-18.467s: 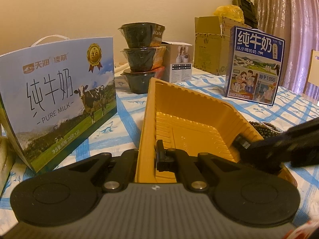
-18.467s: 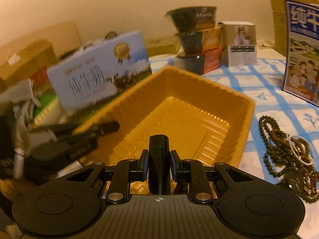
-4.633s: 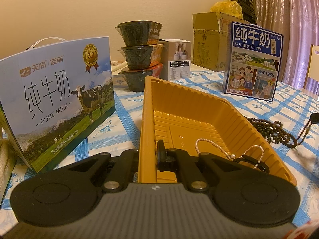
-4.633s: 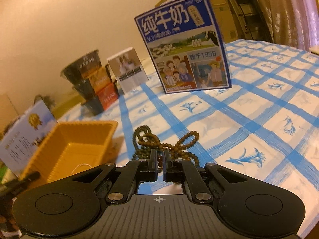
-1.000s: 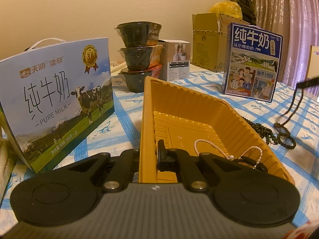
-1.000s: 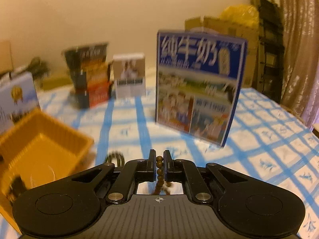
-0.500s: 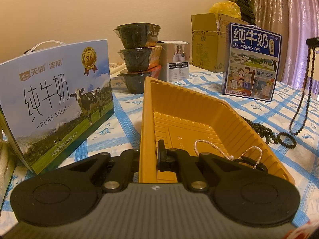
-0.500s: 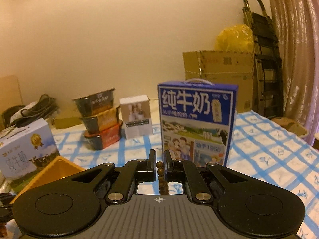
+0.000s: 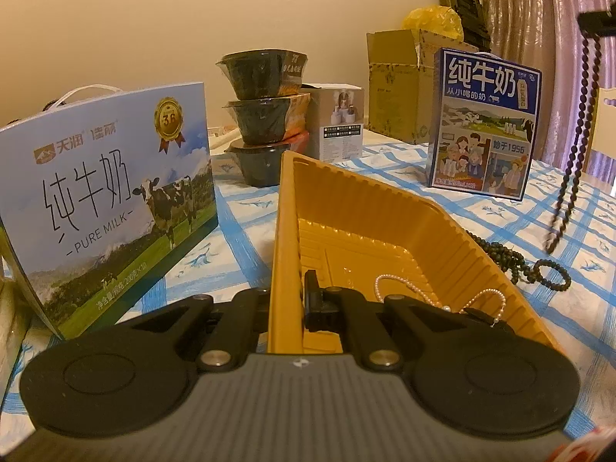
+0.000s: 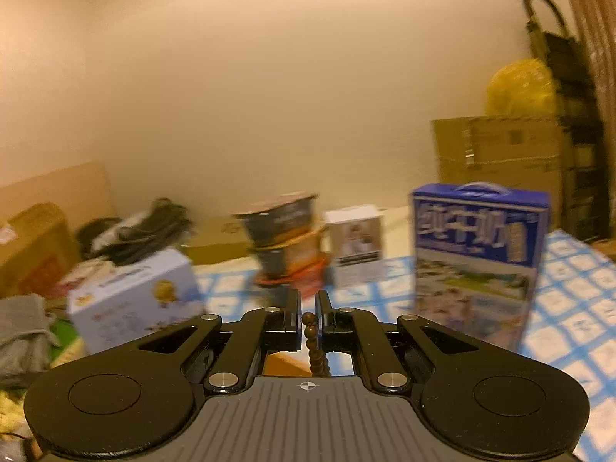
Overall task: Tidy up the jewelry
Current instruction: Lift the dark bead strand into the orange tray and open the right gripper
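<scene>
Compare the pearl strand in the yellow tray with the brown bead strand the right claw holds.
The white pearl strand lies loose on the floor of the ribbed yellow plastic tray; the dark brown bead strand hangs in the air, pinched in the right claw. The pearls are pale and fine; the brown beads look darker and larger. Both are beaded strings.

Tray [image 9: 358, 208]: yellow moulded plastic, ribbed, slight gloss. Pearl strand [image 9: 400, 288]: glossy. Bead string [image 9: 577, 138]: dark, round, dull sheen. Milk boxes [image 9: 104, 192]: printed glossy card. Tablecloth [image 9: 600, 269]: smooth, checked. Left gripper [image 9: 288, 304]: matt black plastic, metal pins.
</scene>
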`<state>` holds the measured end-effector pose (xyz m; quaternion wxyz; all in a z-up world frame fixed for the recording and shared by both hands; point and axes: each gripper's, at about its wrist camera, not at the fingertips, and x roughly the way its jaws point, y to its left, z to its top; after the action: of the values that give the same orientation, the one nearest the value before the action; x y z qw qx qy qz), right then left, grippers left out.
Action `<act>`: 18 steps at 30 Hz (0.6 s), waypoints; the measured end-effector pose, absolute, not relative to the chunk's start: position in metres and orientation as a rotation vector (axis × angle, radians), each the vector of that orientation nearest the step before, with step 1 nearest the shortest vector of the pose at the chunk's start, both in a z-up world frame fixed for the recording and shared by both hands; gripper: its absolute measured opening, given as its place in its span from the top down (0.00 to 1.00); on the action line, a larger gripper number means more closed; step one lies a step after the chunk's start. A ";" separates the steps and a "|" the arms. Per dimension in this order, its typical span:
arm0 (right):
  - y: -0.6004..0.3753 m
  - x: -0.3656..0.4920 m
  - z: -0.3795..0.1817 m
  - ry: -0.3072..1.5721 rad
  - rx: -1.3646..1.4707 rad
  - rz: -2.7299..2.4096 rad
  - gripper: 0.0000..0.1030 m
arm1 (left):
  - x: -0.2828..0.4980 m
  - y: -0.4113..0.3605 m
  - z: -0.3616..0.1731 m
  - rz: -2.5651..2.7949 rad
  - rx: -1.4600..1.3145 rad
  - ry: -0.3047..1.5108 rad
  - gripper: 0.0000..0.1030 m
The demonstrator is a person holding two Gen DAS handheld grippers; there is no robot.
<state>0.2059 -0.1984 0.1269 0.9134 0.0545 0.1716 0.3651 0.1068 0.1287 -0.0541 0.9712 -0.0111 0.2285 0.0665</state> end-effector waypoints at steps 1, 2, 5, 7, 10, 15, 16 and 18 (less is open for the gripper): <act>-0.193 0.206 0.127 0.359 0.124 0.772 0.93 | 0.107 0.129 -0.054 0.135 -0.023 0.462 0.96; -0.186 0.205 0.126 0.363 0.137 0.791 0.93 | 0.107 0.129 -0.054 0.135 -0.026 0.461 0.96; -0.166 0.205 0.124 0.372 0.167 0.847 0.93 | 0.106 0.129 -0.055 0.136 -0.029 0.461 0.96; -0.152 0.206 0.122 0.380 0.182 0.876 0.93 | 0.106 0.129 -0.054 0.135 -0.031 0.461 0.96; -0.135 0.210 0.117 0.381 0.193 0.901 0.93 | 0.106 0.129 -0.054 0.134 -0.033 0.461 0.96; -0.113 0.218 0.100 0.406 0.215 0.911 0.93 | 0.106 0.129 -0.052 0.131 -0.041 0.457 0.95; -0.110 0.220 0.094 0.425 0.218 0.909 0.93 | 0.106 0.129 -0.052 0.130 -0.043 0.456 0.95; -0.103 0.225 0.082 0.459 0.223 0.904 0.93 | 0.106 0.129 -0.052 0.130 -0.046 0.455 0.95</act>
<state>0.2253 -0.1030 0.0815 0.8683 0.1064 0.2192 0.4320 0.1057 0.1289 -0.0520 0.9718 -0.0228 0.2255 0.0644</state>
